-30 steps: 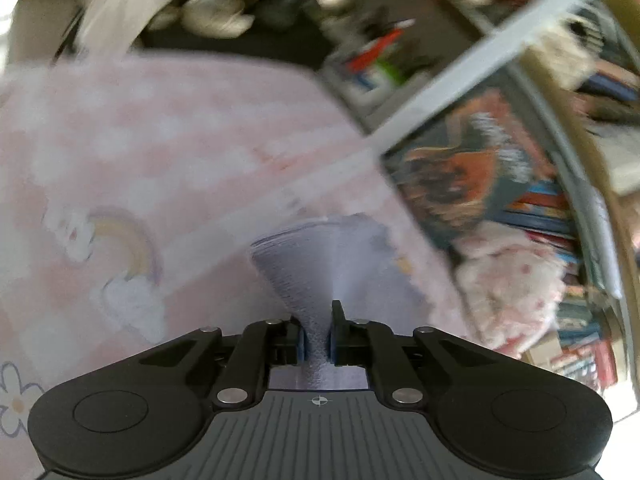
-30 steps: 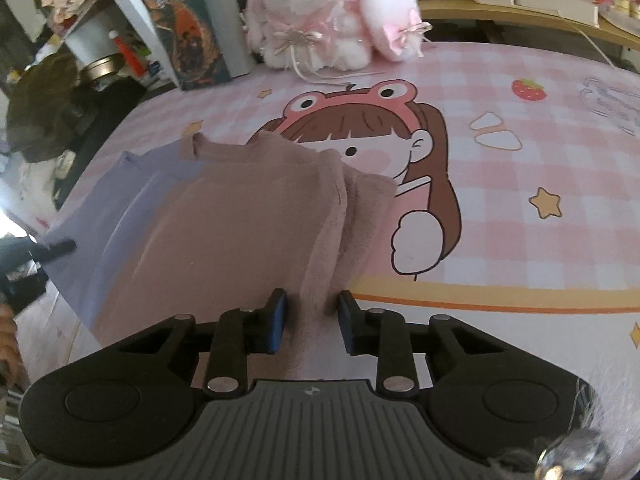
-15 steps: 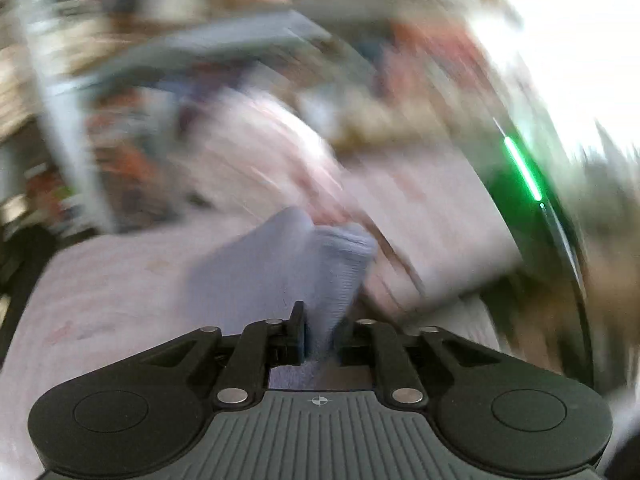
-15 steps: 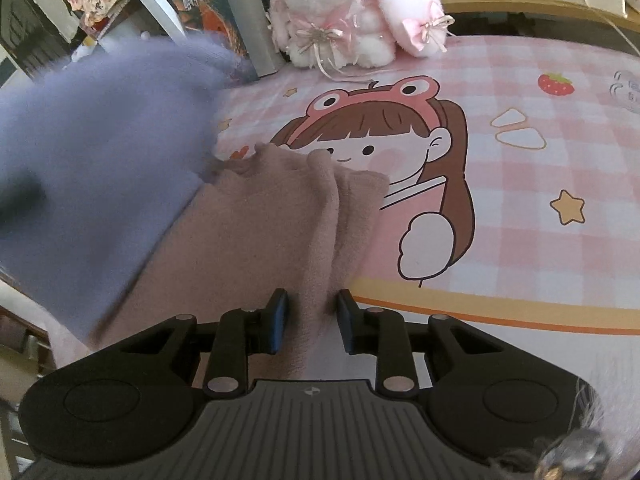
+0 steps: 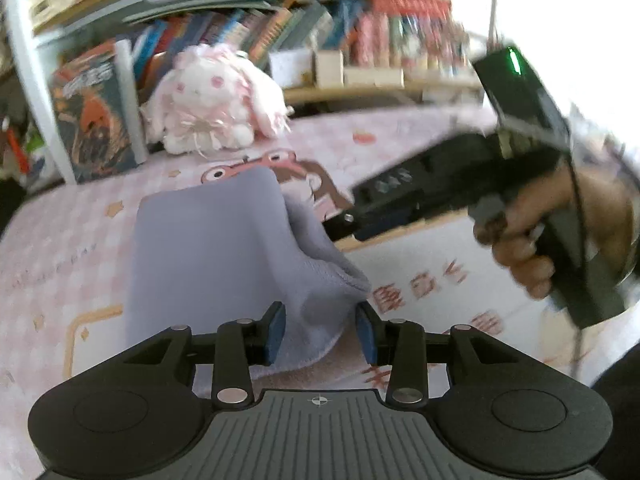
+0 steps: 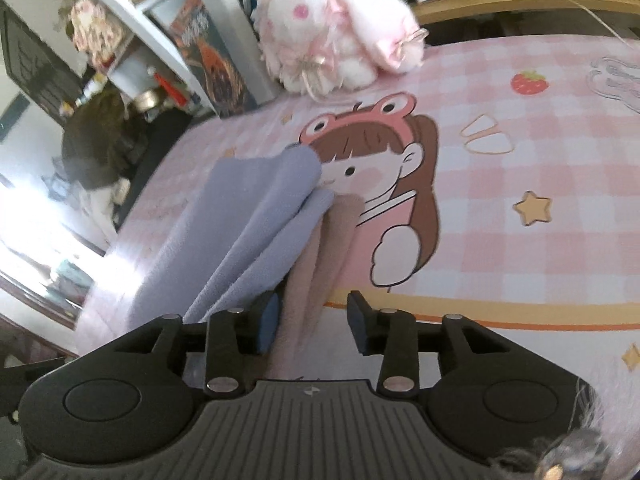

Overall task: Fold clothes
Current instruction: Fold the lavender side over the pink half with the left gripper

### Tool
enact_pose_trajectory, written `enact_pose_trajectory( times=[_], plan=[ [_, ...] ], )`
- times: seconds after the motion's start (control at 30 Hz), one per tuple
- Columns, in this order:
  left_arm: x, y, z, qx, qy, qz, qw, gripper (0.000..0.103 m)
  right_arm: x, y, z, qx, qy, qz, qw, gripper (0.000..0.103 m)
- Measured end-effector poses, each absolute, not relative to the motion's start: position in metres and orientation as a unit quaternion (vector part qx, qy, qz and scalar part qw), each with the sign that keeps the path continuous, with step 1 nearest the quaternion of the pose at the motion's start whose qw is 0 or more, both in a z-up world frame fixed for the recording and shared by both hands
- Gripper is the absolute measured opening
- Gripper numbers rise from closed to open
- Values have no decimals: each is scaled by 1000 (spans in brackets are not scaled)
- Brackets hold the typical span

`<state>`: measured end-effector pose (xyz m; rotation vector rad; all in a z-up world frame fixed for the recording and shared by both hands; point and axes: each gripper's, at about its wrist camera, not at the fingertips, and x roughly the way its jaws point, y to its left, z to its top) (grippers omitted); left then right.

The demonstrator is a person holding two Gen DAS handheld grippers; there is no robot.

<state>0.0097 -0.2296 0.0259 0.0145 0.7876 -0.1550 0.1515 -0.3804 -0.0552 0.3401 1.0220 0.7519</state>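
Left gripper (image 5: 320, 330), jaws just opening, apart, lavender cloth (image 5: 208, 256) slack between, unpinched. Right gripper (image 6: 312, 326) likewise just opening, parted round the pink garment (image 6: 316, 264) edge. Both layers folded flat on the pink checked cover (image 6: 520, 240). Soft, light, limp, likely to slump; best pinched at hems or corners. Beyond, plush rabbit (image 6: 340, 36).

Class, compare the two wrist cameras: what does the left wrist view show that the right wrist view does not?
Left wrist only: a hand holding the other gripper's handle, and rows of books.

Right wrist only: a strawberry print, a star print and the garment's tan layer.

Both: the lilac cloth, the plush toy, the checked pink cover and open jaws.
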Motion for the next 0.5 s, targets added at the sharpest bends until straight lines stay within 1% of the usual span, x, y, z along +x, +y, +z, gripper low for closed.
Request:
enact_pose_trajectory(
  times=[0.03, 0.1, 0.17, 0.2, 0.23, 0.27, 0.37, 0.4, 0.43, 0.47, 0.5],
  plan=[
    [5, -221, 32, -16, 374, -76, 924, 45, 152, -385, -53, 170, 476, 350, 789, 41],
    [0, -200, 38, -65, 349, -57, 933, 48, 152, -392, -47, 192, 477, 358, 779, 44],
    [6, -181, 34, -104, 338, -12, 935, 47, 149, -395, -41, 212, 471, 377, 769, 49],
    [10, -173, 30, -113, 339, 8, 934, 42, 148, -396, -38, 223, 467, 387, 764, 54],
    [15, -170, 24, -113, 343, 15, 932, 42, 147, -391, -37, 226, 470, 398, 755, 60],
    [21, -168, 17, -110, 349, 20, 931, 42, 147, -386, -36, 229, 475, 409, 745, 62],
    [32, -174, -6, -91, 378, 11, 921, 42, 148, -365, -40, 222, 497, 420, 726, 63],
    [31, -176, -12, -87, 385, 8, 919, 42, 148, -357, -43, 217, 506, 418, 722, 59],
    [30, -178, -18, -84, 390, 7, 917, 42, 148, -348, -46, 207, 514, 415, 722, 50],
    [28, -178, -22, -90, 393, 8, 915, 42, 146, -341, -44, 188, 512, 418, 726, 22],
    [27, -177, -26, -98, 395, 10, 913, 42, 143, -335, -42, 169, 508, 422, 732, 16]
  ],
)
